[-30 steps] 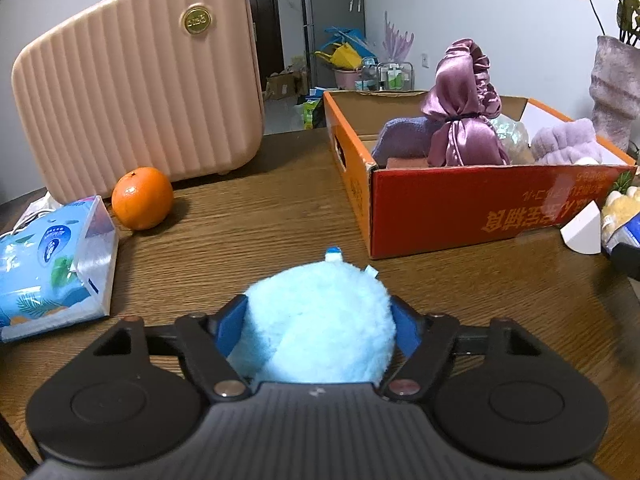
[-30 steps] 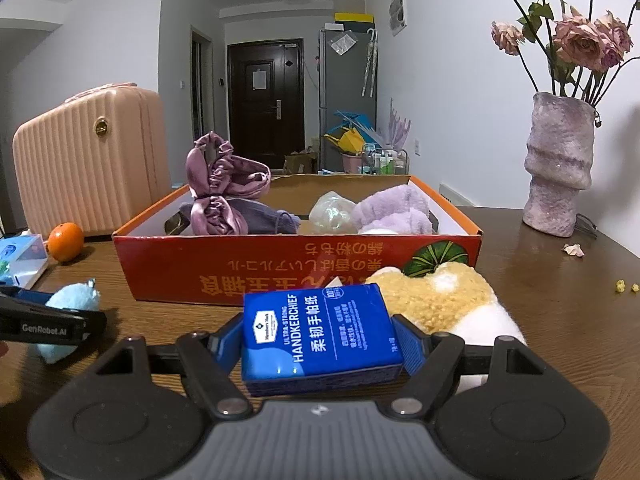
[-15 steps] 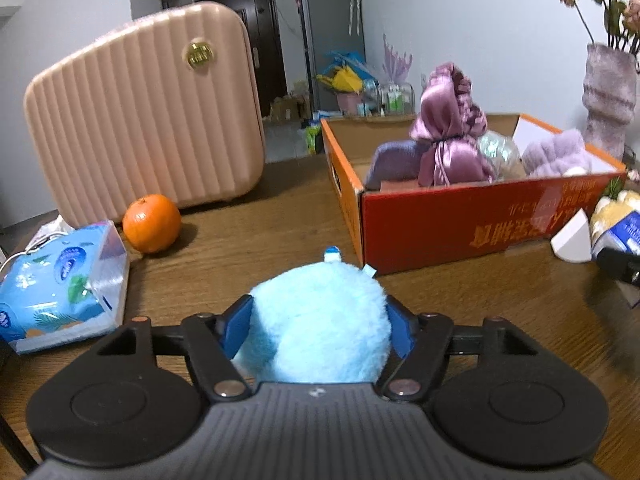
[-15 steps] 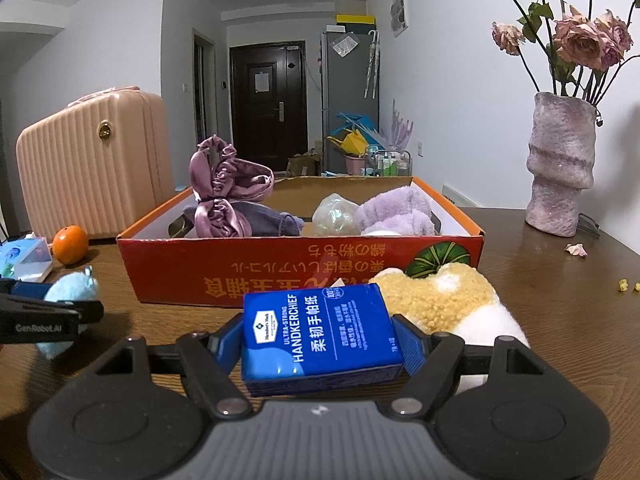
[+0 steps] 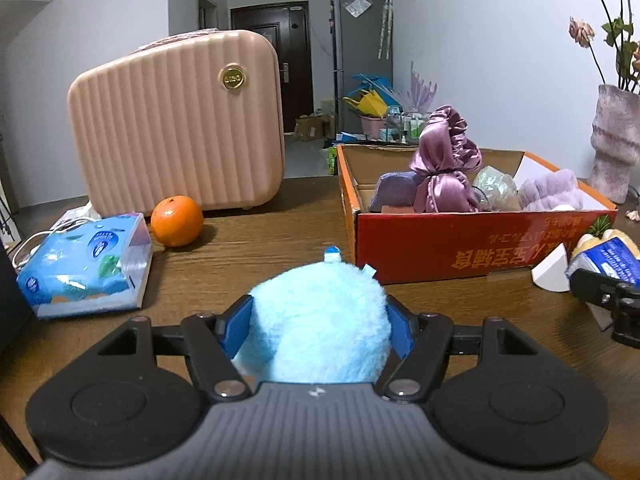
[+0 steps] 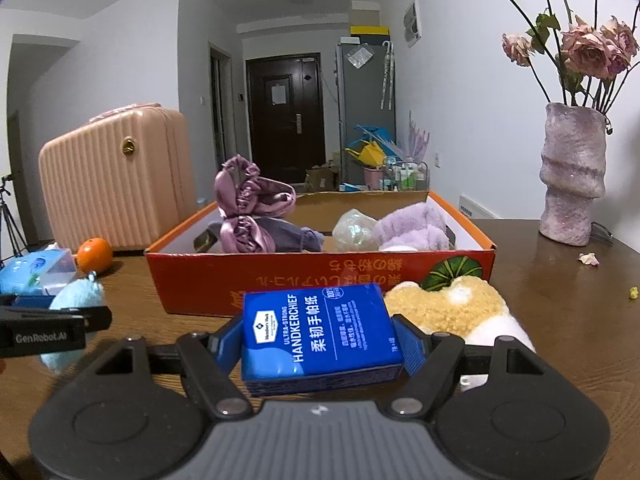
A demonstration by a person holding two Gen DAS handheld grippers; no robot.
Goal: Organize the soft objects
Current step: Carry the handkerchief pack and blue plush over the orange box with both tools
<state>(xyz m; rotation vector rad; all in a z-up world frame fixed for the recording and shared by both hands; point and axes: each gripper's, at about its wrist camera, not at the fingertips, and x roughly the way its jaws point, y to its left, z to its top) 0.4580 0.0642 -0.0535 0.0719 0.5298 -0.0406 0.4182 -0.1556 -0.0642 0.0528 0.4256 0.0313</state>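
Observation:
My left gripper (image 5: pixel 318 326) is shut on a light blue plush ball (image 5: pixel 320 320), held above the wooden table; the ball also shows in the right wrist view (image 6: pixel 74 296). My right gripper (image 6: pixel 322 340) is shut on a blue handkerchief tissue pack (image 6: pixel 320 334), just in front of the orange cardboard box (image 6: pixel 320 276). The box (image 5: pixel 480 240) holds a purple satin bonnet (image 5: pixel 442 160), a lilac fluffy cloth (image 5: pixel 550 190) and a shiny clear bundle (image 5: pixel 494 188). A yellow and white plush toy (image 6: pixel 456 312) lies beside the tissue pack.
A pink suitcase (image 5: pixel 180 124) stands at the back left with an orange (image 5: pixel 177 221) in front of it. A blue tissue packet (image 5: pixel 86 266) lies at the left. A purple vase (image 6: pixel 572 176) with dried roses stands at the right. A white wedge (image 5: pixel 554 270) lies by the box.
The left gripper has risen with the plush ball, so the suitcase and box sit lower in its view. The right gripper has lifted slightly with the tissue pack.

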